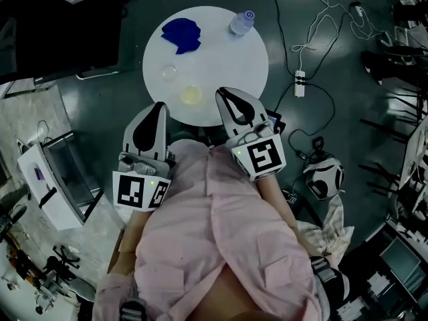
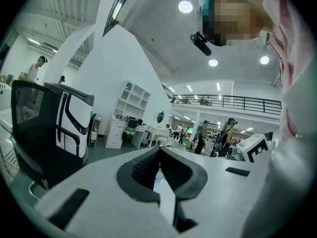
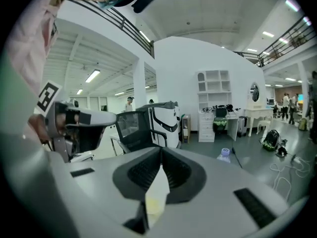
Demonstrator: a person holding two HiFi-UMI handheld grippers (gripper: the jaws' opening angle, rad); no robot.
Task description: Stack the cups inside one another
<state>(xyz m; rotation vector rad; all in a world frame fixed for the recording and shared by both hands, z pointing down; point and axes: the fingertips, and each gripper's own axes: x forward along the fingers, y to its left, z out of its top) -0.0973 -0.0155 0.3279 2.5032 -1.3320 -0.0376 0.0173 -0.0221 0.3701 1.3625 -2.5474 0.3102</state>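
Note:
A round white table [image 1: 227,59] holds two cups: a clear cup [image 1: 168,73] and, apart from it near the front rim, a yellowish cup [image 1: 191,95]. My left gripper [image 1: 159,106] hovers at the table's near-left edge with its jaws shut and nothing between them; in the left gripper view the left gripper [image 2: 159,150] points out at the room. My right gripper [image 1: 223,93] sits just right of the yellowish cup, shut and holding nothing. Below the closed tips of the right gripper [image 3: 161,151], a sliver of the yellowish cup [image 3: 154,206] shows.
A crumpled blue cloth [image 1: 182,35] and a water bottle [image 1: 241,23] lie at the table's far side. A black chair [image 2: 44,128] stands left. A power strip [image 1: 299,83] with cables and a white helmet-like object [image 1: 324,178] lie on the floor at right.

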